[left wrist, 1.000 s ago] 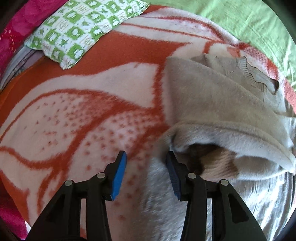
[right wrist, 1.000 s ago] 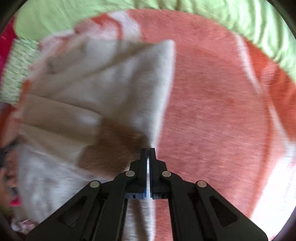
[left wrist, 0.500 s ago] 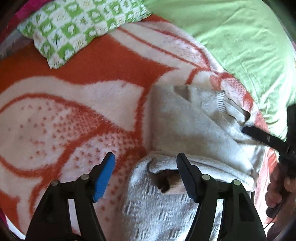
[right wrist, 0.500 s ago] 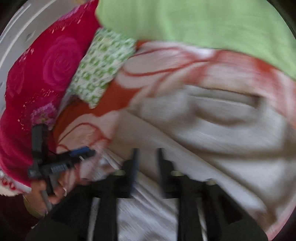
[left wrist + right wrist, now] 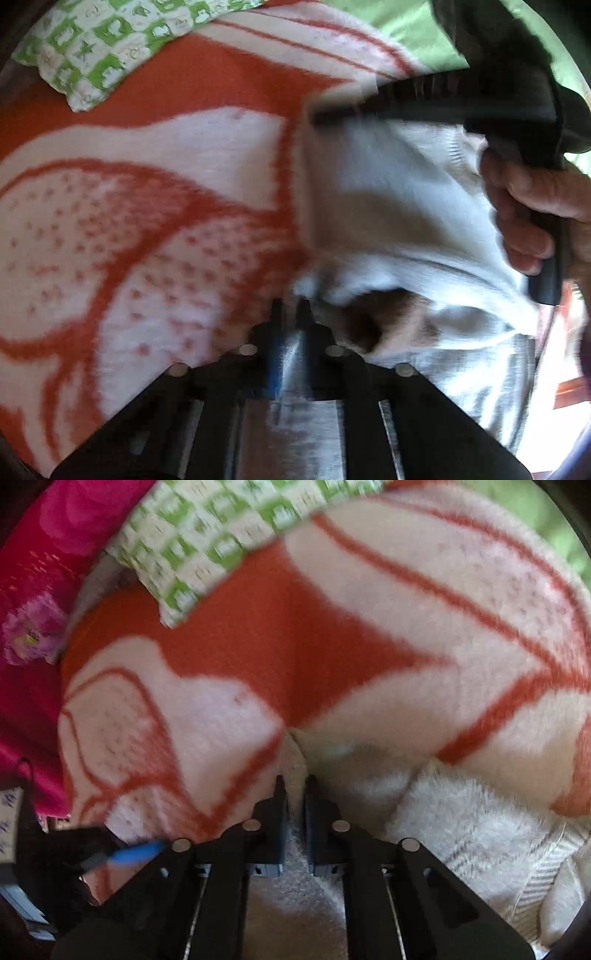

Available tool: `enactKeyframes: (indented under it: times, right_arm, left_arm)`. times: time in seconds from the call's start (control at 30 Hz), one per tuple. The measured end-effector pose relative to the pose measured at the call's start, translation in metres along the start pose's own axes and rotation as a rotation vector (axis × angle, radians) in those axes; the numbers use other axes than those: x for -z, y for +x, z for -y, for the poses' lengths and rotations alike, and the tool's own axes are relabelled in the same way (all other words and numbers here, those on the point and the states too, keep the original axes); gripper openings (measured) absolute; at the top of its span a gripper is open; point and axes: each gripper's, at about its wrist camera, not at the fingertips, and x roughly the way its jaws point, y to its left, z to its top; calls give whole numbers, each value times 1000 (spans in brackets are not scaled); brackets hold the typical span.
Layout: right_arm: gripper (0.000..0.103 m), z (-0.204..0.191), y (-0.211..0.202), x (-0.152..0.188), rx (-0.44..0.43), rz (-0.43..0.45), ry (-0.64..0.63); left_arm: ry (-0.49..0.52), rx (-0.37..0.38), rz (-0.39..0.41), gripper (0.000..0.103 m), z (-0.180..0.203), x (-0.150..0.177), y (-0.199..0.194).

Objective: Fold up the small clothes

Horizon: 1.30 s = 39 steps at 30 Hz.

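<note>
A cream sweater (image 5: pixel 388 177) with a brown patch lies partly folded on an orange-and-white blanket (image 5: pixel 147 221). My left gripper (image 5: pixel 290 310) is shut on the sweater's near folded edge, and a strip of pale cloth shows between its fingers. My right gripper (image 5: pixel 293 786) is shut on a corner of the sweater (image 5: pixel 461 812), with cream cloth pinched between its pads. The left wrist view shows the right gripper (image 5: pixel 317 116) blurred at the sweater's far left corner, held by a hand (image 5: pixel 535 199). The left gripper's blue pad (image 5: pixel 136 851) shows low on the left in the right wrist view.
A green-and-white checked pillow (image 5: pixel 110 48) lies at the blanket's far left, also the pillow (image 5: pixel 221 528) in the right wrist view. Pink floral fabric (image 5: pixel 44 572) borders the left side. A green sheet (image 5: pixel 413 22) runs along the far edge.
My left jaws stood open over the sweater's near edge and have shut on it. My right gripper let go, swung across to the sweater's far left corner and shut there.
</note>
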Motion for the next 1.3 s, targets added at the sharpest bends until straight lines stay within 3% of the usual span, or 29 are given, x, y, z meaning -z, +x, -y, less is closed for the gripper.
enactKeyframes:
  times: [0.07, 0.1, 0.17, 0.3, 0.37, 0.43, 0.5, 0.57, 0.6, 0.73, 0.9, 1.1, 1.3]
  right_arm:
    - [6, 0, -22, -4, -55, 132, 1]
    - [6, 3, -25, -6, -30, 169, 17]
    - [6, 9, -13, -4, 31, 157, 30]
    - [9, 20, 9, 15, 62, 108, 72]
    - [15, 23, -6, 19, 58, 133, 122]
    - [36, 20, -39, 29, 69, 197, 174]
    - [44, 13, -69, 43, 36, 276, 206]
    - [45, 4, -95, 61, -19, 317, 244]
    - [45, -1, -109, 80, -44, 333, 270]
    - [45, -25, -121, 131, -73, 301, 338]
    - [45, -77, -130, 214, 8, 270, 414]
    - [45, -81, -166, 331, 111, 246, 586]
    - [45, -95, -202, 400, 240, 275, 681]
  left_arm:
    - [-19, -5, 24, 4, -1, 5, -2]
    - [-34, -2, 30, 4, -2, 8, -2]
    - [-63, 3, 35, 4, -6, 14, -2]
    - [-47, -10, 27, 5, -10, 17, -9]
    - [-49, -9, 9, 8, -14, 17, -12]
    - [-57, 2, -3, 11, -18, 17, -17]
    - [-65, 13, -10, 12, -24, 23, -26]
    - [-57, 16, -22, 18, -31, 29, -35]
    - [-51, 15, -29, 24, -32, 36, -39]
    - [-14, 25, -89, 34, -31, 68, -51]
    - [45, 66, -157, 47, -18, 116, -67]
    - [139, 160, -254, 55, -11, 172, -84]
    - [220, 223, -298, 60, -10, 209, -98]
